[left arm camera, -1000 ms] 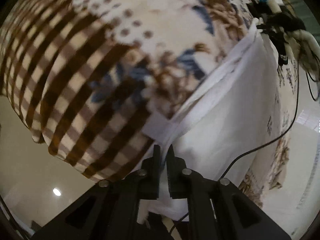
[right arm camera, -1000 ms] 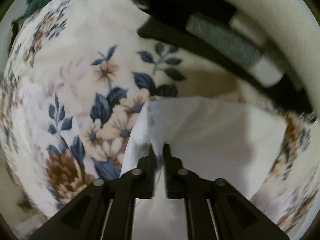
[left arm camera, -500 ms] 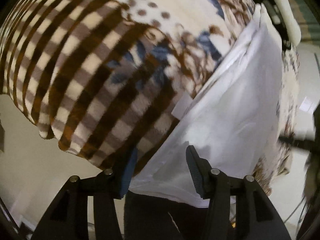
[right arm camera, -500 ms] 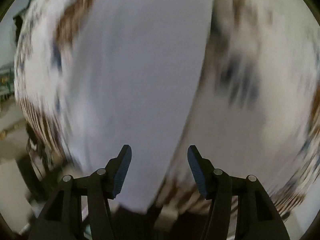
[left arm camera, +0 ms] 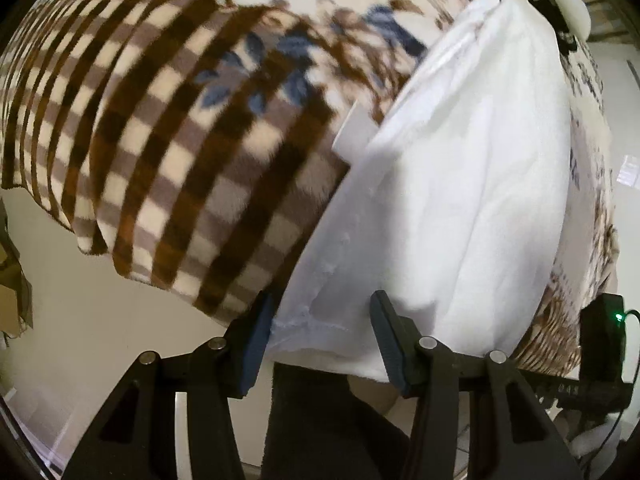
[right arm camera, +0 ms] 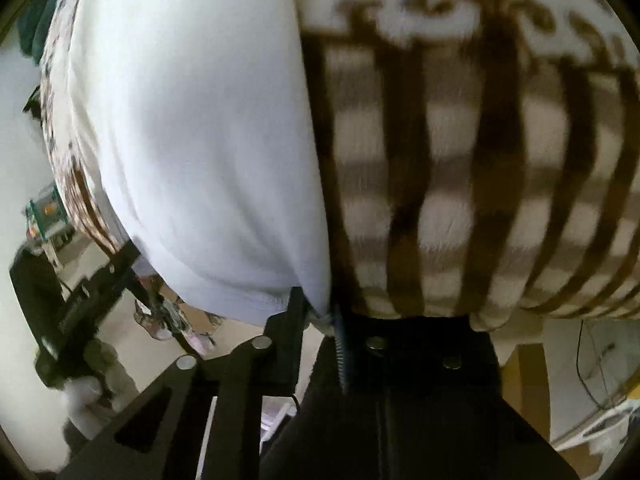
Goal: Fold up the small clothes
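Fingers of the right gripper (right arm camera: 320,312) have just closed and pinch the near corner of the white garment (right arm camera: 192,140).
The left gripper (left arm camera: 320,320) stands spread, its 2 pads astride the other near hem, not pressing (cloth lies flat on the checked, flowered blanket (left arm camera: 168,152)).

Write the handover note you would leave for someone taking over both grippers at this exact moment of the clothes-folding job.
Left gripper: open, jaws either side of the near hem of the white garment, not pressing it.
Right gripper: its jaws have just been closing and now pinch the garment's near corner.
The garment lies in a long strip on the patterned blanket, near the blanket's edge.
Done: it looks folded lengthwise already.
Left: probably close the left gripper on the hem, then fold the strip across.
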`<state>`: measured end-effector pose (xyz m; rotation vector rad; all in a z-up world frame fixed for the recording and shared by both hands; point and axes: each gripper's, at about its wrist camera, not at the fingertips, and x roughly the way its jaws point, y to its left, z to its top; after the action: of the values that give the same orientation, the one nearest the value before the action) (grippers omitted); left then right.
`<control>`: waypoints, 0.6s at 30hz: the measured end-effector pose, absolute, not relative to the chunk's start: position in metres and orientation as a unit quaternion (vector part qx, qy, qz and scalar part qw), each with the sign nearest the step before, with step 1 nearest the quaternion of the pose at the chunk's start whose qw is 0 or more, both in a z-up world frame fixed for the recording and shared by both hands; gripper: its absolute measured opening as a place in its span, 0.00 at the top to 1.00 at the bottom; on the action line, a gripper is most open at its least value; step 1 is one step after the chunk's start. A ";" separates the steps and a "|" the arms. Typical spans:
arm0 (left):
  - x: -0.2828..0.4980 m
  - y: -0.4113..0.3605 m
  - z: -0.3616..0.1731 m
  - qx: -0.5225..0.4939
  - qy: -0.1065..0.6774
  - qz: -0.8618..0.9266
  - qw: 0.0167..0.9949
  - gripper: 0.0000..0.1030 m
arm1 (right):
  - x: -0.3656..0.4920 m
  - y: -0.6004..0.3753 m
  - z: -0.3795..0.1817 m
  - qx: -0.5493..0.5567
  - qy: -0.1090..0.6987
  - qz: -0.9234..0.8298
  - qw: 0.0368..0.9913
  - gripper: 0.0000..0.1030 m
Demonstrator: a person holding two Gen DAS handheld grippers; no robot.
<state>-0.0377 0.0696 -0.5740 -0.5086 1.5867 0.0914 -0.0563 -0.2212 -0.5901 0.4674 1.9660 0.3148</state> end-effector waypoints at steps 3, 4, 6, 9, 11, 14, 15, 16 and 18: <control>-0.047 0.057 -0.572 -0.216 0.702 0.036 0.677 0.56 | -0.075 -0.225 -0.586 0.178 0.821 0.140 0.523 0.88; -0.052 0.050 -0.571 -0.215 0.700 0.033 0.680 0.56 | -0.077 -0.226 -0.583 0.165 0.822 0.140 0.526 0.89; -0.061 0.045 -0.572 -0.218 0.696 0.031 0.683 0.56 | -0.083 -0.227 -0.583 0.128 0.829 0.142 0.525 0.92; -0.068 0.045 -0.570 -0.229 0.687 0.028 0.689 0.64 | -0.092 -0.234 -0.579 0.126 0.825 0.140 0.533 0.92; -0.074 0.044 -0.570 -0.240 0.682 0.026 0.691 0.97 | -0.094 -0.246 -0.571 0.150 0.816 0.137 0.541 0.91; -0.083 0.046 -0.568 -0.243 0.674 0.029 0.697 0.98 | -0.090 -0.261 -0.558 0.189 0.801 0.137 0.552 0.84; -0.084 0.044 -0.569 -0.241 0.675 0.035 0.697 0.98 | -0.084 -0.265 -0.555 0.200 0.793 0.137 0.558 0.76; -0.082 0.044 -0.568 -0.242 0.674 0.036 0.697 0.98 | -0.082 -0.268 -0.551 0.215 0.784 0.142 0.565 0.72; -0.082 0.046 -0.567 -0.239 0.673 0.035 0.699 0.98 | -0.069 -0.274 -0.552 0.243 0.777 0.151 0.560 0.68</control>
<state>-0.0819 0.0457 -0.5666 -0.5324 1.4990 0.0784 -0.0686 -0.2745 -0.5521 0.5719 1.8321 0.3564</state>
